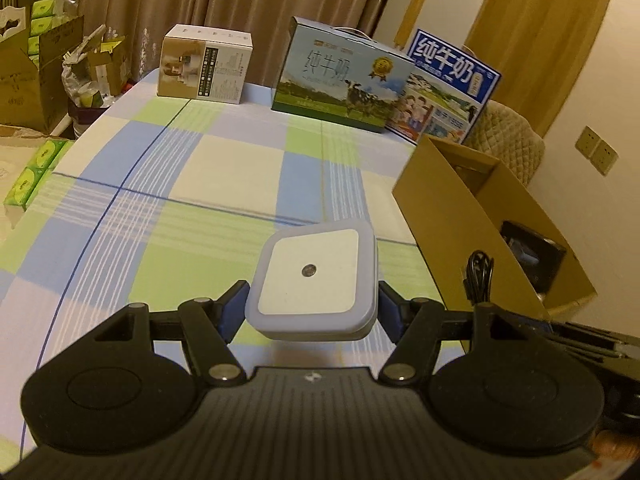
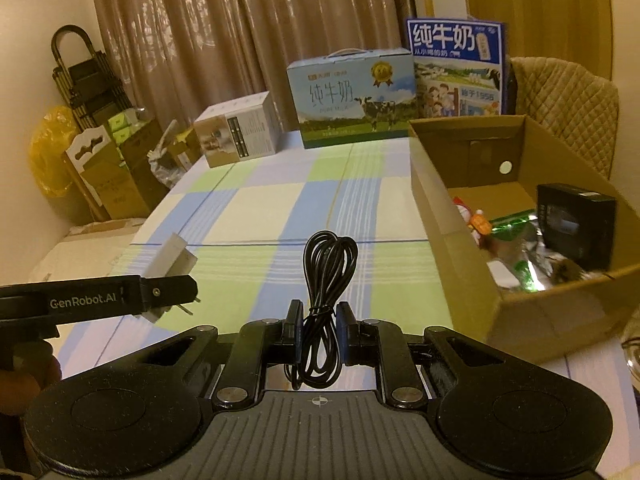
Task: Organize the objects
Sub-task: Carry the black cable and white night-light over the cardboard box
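Observation:
My left gripper [image 1: 310,310] is shut on a square white night light [image 1: 314,280] with a small round sensor in its face, held above the checked tablecloth [image 1: 224,172]. In the right wrist view the same night light [image 2: 170,262] shows side-on with its plug pins, at the end of the left gripper [image 2: 168,288]. My right gripper [image 2: 318,328] is shut on a coiled black cable [image 2: 326,276], whose loops stick up between the fingers. That cable [image 1: 478,276] peeks in at the right of the left wrist view. An open cardboard box [image 2: 452,216] stands on the right.
The cardboard box [image 1: 440,200] holds a black box [image 2: 576,224], foil packets and a small toy. Two milk cartons [image 2: 352,96] and a white carton [image 2: 236,134] line the table's far edge. A quilted chair [image 2: 568,100] stands behind the box; boxes and tissue packs [image 1: 36,172] crowd the left.

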Motion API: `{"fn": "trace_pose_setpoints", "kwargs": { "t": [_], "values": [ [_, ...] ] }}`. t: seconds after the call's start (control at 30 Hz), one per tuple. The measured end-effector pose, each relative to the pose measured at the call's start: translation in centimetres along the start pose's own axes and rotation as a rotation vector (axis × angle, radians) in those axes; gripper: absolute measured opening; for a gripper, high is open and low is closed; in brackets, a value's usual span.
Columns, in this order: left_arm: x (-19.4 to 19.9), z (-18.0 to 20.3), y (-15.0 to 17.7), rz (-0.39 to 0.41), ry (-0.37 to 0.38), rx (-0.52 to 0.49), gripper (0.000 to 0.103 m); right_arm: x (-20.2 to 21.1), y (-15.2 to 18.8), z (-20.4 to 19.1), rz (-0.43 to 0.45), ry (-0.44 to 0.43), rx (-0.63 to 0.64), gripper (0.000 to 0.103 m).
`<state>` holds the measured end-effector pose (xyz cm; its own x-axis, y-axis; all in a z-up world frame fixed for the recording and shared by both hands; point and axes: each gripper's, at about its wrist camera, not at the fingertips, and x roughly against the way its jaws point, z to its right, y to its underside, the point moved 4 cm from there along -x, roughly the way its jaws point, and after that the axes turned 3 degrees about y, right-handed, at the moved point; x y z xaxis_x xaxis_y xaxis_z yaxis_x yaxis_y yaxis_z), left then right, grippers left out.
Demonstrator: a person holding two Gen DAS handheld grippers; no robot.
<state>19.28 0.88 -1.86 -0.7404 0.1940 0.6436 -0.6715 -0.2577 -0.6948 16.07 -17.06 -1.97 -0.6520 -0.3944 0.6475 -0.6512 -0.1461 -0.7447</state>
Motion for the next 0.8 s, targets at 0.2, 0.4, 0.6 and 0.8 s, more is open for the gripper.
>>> {"fn": "trace_pose_setpoints", "kwargs": {
  "t": [0.2,0.4,0.6,0.8],
  "values": [
    [2.5,2.1,1.7,0.007,0.014,-0.02,0.062,3.1,1.0,0.4,0.017,0.012,-0.007,0.013],
    [4.4,3.5,2.6,0.026,0.025,-0.027,0.062,5.4,1.1,0.7,0.039,0.021,0.002,0.013],
    [5.3,4.4,3.0,0.033,0.031,-0.03,0.062,6.5,1.1,1.3,0.048,0.029,0.006,0.013],
    [5.4,5.3,3.3,0.032,0.042,-0.043,0.062,7.0,1.2,1.7,0.054,0.029,0.004,0.013]
  ]
}}
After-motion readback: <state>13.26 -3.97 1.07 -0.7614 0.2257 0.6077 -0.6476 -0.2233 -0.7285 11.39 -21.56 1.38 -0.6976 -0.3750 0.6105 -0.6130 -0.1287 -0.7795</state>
